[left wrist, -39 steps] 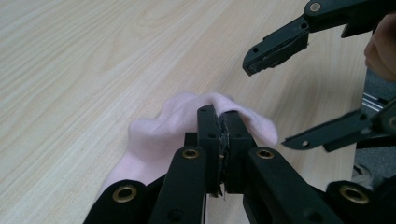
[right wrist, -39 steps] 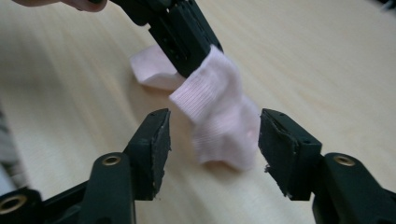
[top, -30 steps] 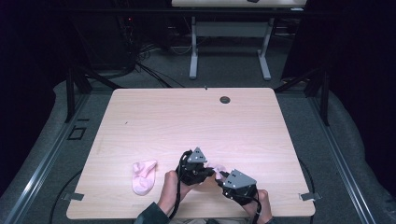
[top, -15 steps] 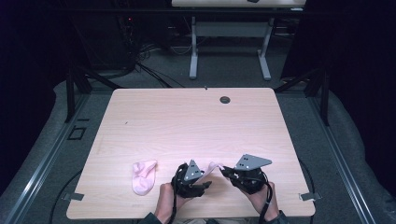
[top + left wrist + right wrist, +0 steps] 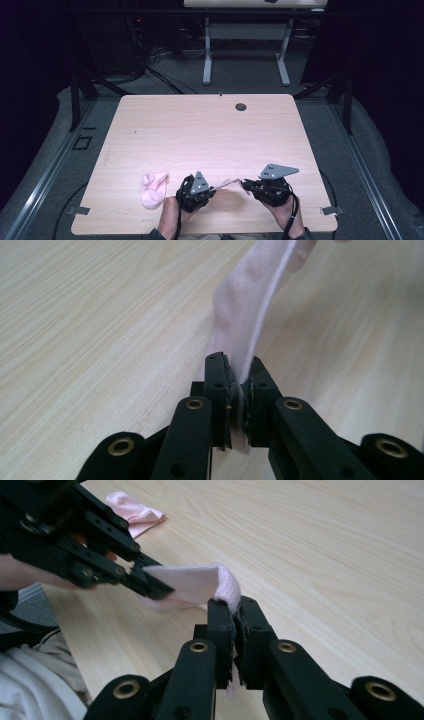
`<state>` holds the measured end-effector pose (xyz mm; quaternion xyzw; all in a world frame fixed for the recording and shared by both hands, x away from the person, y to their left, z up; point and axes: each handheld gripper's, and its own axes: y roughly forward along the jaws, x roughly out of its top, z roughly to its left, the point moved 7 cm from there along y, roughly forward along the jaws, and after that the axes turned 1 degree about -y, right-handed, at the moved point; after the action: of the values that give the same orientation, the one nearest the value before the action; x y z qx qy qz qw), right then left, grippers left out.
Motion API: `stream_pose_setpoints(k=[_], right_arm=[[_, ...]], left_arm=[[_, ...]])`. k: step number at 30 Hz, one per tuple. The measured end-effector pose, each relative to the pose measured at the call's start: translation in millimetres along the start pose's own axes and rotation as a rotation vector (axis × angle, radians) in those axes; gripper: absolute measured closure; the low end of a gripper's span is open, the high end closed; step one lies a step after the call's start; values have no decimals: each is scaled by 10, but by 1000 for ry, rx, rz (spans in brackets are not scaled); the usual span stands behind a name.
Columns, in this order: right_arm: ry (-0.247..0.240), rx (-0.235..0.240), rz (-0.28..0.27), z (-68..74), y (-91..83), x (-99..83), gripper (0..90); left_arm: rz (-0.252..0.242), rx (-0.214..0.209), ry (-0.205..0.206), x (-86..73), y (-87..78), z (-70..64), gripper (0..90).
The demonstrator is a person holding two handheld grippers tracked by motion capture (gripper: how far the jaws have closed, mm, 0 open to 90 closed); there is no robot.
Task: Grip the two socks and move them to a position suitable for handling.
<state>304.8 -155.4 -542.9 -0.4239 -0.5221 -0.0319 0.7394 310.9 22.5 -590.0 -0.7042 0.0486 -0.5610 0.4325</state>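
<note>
Soft pink knit sock (image 5: 195,582) over seemingly matt wood-grain table (image 5: 200,130).

Pale pink sock (image 5: 195,584), black jaws, light wood-grain table (image 5: 200,130).

Grey floor (image 5: 360,150) (dim room), second table (image 5: 250,5) behind.

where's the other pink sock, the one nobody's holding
In the high view the loose pink sock lies crumpled on the table near its front edge, just left of the left gripper.
</note>
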Motion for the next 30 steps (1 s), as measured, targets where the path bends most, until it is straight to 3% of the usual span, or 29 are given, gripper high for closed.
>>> stream_pose_setpoints(k=[4, 6, 7, 8, 10, 12, 13, 15, 18, 19, 21, 23, 30], right_arm=[[56, 25, -1, -22, -82, -67, 860], [78, 40, 9, -31, -127, -95, 859], [92, 41, 3, -35, -148, -98, 860], [99, 45, 14, -45, -164, -106, 859], [123, 41, 48, -101, -128, -136, 857], [141, 36, 99, -181, -15, -182, 855], [142, 32, 120, -224, 47, -202, 854], [132, 2, 157, -292, 151, -233, 852], [116, -36, 176, -380, 281, -246, 848], [130, -28, 185, -402, 308, -249, 848], [125, -56, 200, -458, 363, -254, 844], [131, -52, 201, -485, 407, -255, 839], [126, -88, 239, -596, 544, -317, 756]], left_arm=[[9, -65, 3, 114, -155, -72, 866], [10, -113, -17, 166, -208, -110, 870], [10, -113, -17, 166, -208, -110, 873], [34, -143, -31, 192, -216, -123, 873], [59, -165, -53, 191, -170, -100, 873], [88, -183, -103, 165, -54, -28, 872], [96, -174, -117, 156, -20, 2, 872], [109, -198, -147, 142, 55, 64, 871], [120, -195, -180, 142, 125, 152, 864], [122, -194, -200, 142, 148, 192, 851], [137, -174, -213, 127, 183, 274, 815], [145, -147, -231, 102, 222, 357, 790], [161, -81, -265, -7, 247, 497, 631]])
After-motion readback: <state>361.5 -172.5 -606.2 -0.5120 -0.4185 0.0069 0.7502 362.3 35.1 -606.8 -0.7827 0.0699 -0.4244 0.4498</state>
